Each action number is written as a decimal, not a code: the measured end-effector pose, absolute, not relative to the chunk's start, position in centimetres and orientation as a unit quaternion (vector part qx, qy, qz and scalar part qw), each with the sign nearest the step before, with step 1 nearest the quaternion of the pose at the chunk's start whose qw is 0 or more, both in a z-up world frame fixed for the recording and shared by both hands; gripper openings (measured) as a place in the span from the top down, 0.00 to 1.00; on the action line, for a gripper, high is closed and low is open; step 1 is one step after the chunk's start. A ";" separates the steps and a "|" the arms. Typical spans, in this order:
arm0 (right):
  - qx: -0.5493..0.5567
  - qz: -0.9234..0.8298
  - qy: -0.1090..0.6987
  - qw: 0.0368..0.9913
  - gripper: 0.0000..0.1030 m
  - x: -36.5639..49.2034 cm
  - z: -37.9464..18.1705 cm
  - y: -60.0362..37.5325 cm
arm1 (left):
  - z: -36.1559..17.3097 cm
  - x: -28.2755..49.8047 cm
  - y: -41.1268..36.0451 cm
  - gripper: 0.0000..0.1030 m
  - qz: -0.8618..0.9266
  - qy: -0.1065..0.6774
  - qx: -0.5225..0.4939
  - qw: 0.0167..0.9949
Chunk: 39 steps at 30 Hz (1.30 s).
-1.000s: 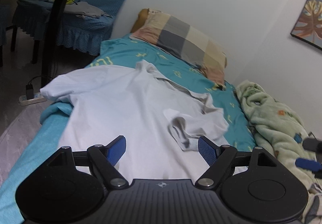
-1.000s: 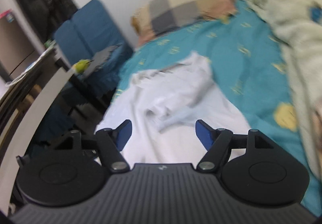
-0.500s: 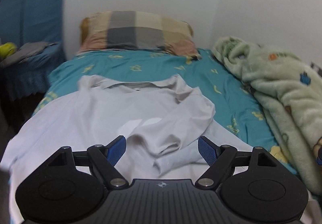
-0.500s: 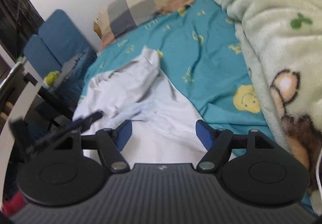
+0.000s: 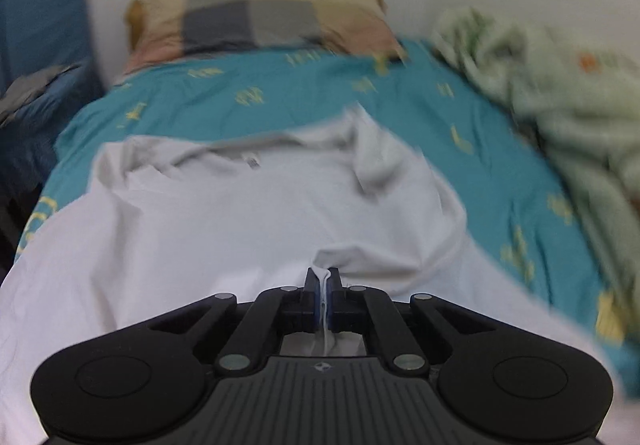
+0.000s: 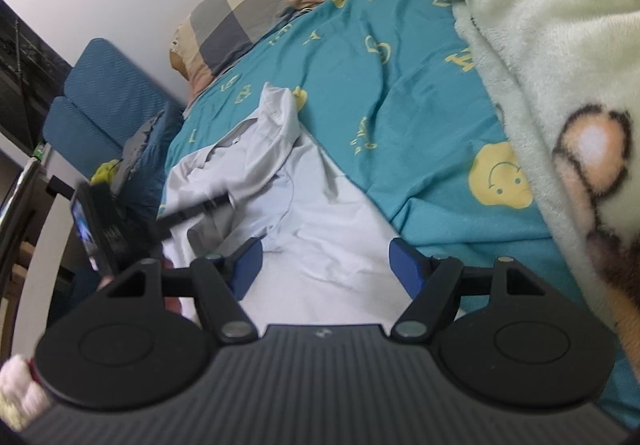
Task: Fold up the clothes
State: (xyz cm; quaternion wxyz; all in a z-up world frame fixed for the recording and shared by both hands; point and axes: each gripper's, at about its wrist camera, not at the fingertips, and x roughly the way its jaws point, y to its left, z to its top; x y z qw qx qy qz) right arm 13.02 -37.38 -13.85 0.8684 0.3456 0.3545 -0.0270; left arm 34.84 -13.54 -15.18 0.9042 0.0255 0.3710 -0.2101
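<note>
Left gripper (image 5: 322, 295) now pinched on white shirt (image 5: 240, 229), probably its sleeve; right gripper (image 6: 326, 265) wide.

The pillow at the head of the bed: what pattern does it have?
The pillow has large checks, grey, beige and pink; clearest in the right wrist view.

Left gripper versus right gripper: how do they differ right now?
The left gripper is shut on a fold of the white shirt; the right gripper is open and holds nothing. The left gripper sits over the middle of the shirt, while the right gripper sits over the shirt's edge nearest the blanket, close to the teal sheet. Both point up the bed towards the pillow.
</note>
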 end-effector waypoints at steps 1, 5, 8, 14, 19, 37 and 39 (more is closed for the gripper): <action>0.345 -0.023 0.355 0.869 0.29 13.1 -13.8 -37.2 | -14.6 35.8 -13.0 0.97 -0.197 0.370 0.013 0.908; 0.342 -0.008 0.358 0.869 0.29 13.6 -13.8 -36.7 | -13.6 39.9 -11.7 0.97 -0.138 0.371 0.002 0.918; 0.336 -0.001 0.363 0.869 0.29 13.8 -13.9 -36.4 | -14.4 42.1 -11.3 0.97 -0.098 0.381 0.004 0.919; 0.294 0.000 0.359 0.886 0.29 14.7 -13.9 -35.9 | -17.6 42.5 -10.9 0.88 -0.073 0.408 -0.021 0.910; 0.253 0.014 0.356 0.899 0.29 14.8 -13.3 -35.1 | -16.2 39.8 -10.8 0.62 -0.083 0.412 -0.016 0.907; 0.198 0.036 0.253 0.946 0.30 4.9 -4.9 -34.4 | -4.8 11.6 -9.6 0.47 -0.172 0.349 -0.017 0.921; 0.194 0.030 0.244 0.950 0.30 3.7 -4.4 -34.7 | -4.4 8.5 -9.3 0.47 -0.177 0.342 -0.020 0.923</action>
